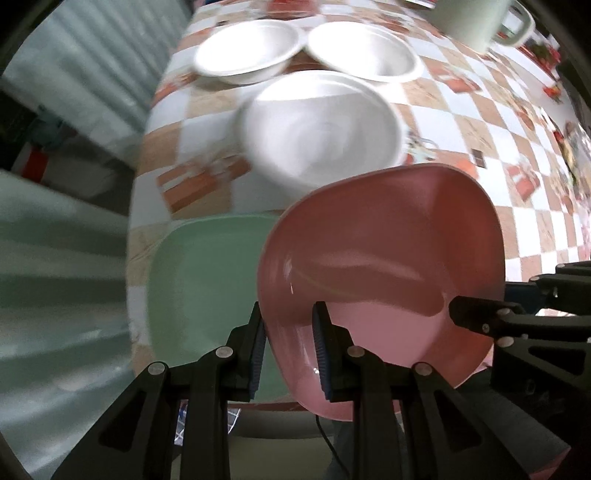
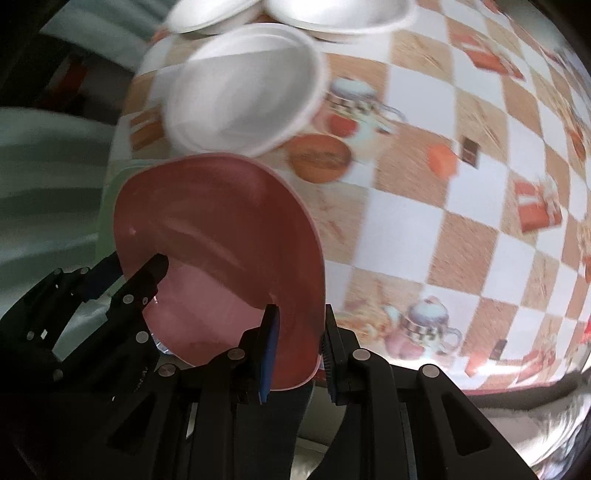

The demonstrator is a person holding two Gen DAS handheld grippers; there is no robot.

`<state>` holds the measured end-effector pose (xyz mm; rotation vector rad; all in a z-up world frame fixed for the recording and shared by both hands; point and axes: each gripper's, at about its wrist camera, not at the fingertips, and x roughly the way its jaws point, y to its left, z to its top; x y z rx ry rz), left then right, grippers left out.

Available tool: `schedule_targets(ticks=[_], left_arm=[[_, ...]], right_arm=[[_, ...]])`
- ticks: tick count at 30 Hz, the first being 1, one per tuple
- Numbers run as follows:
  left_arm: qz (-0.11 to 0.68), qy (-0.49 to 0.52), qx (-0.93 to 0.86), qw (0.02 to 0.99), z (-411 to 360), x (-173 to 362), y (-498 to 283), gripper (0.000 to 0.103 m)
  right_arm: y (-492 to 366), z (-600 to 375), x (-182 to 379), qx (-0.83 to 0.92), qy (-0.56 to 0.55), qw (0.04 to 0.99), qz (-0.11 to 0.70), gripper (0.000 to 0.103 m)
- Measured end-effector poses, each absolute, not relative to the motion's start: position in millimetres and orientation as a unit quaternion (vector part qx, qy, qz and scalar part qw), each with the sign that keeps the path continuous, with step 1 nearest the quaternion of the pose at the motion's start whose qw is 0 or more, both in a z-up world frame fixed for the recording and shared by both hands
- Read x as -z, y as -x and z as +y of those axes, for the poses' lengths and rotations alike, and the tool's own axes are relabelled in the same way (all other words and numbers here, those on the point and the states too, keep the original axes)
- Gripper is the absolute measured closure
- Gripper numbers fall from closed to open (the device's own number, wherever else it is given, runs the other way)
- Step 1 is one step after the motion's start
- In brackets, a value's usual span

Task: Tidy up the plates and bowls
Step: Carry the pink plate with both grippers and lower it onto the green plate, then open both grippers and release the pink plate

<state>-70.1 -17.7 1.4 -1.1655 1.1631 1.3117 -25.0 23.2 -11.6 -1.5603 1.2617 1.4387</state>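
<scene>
A pink square plate (image 1: 384, 258) is held tilted above the table's near edge by both grippers. My left gripper (image 1: 288, 317) is shut on its left rim. My right gripper (image 2: 299, 321) is shut on the plate's (image 2: 221, 236) right rim; it also shows in the left wrist view (image 1: 480, 314). A green square plate (image 1: 207, 288) lies flat on the table just left of the pink one, partly under it. Three white bowls stand beyond: a near one (image 1: 321, 125) and two farther ones (image 1: 247, 48) (image 1: 365, 48).
A pale green mug (image 1: 476, 18) stands at the far right. The table has an orange and white checkered cloth (image 2: 461, 206) with printed teapots. Its left edge drops off beside grey-green fabric (image 1: 62, 277).
</scene>
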Motion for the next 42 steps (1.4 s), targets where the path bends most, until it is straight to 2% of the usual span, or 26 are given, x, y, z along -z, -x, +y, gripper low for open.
schedule_targets(ticks=[8,20,28,30,32,37,39,42], left_arm=[[0.475,0.488,-0.576,0.452,-28,8,119,0.077],[0.498,0.466,-0.590,0.432,-20,20,146,0.076],[0.484,0.459,-0.604,0.436,-24,18,148,0.029],[0.487,0.452,-0.609,0.432,-25,17,148,0.024],[0.493,0.448,-0.611,0.429,-27,16,147,0.023],[0.480,0.476,-0.606,0.420,-29,19,152,0.022],[0.469,0.486,-0.609,0.415,-31,18,154,0.020],[0.458,0.498,-0.610,0.413,-34,18,156,0.013]], right_arm=[[94,17,17,-0.573,0.606,0.289,0.471,0.078],[132,-3,50,-0.567,0.618,0.251,0.483,0.078],[121,-7,52,-0.570,0.607,0.245,0.497,0.078],[119,-8,51,-0.571,0.606,0.245,0.497,0.078],[118,-6,50,-0.576,0.607,0.249,0.488,0.078],[99,-1,36,-0.589,0.601,0.276,0.465,0.029],[88,4,31,-0.589,0.591,0.283,0.472,0.019],[67,10,25,-0.583,0.582,0.307,0.477,0.018]])
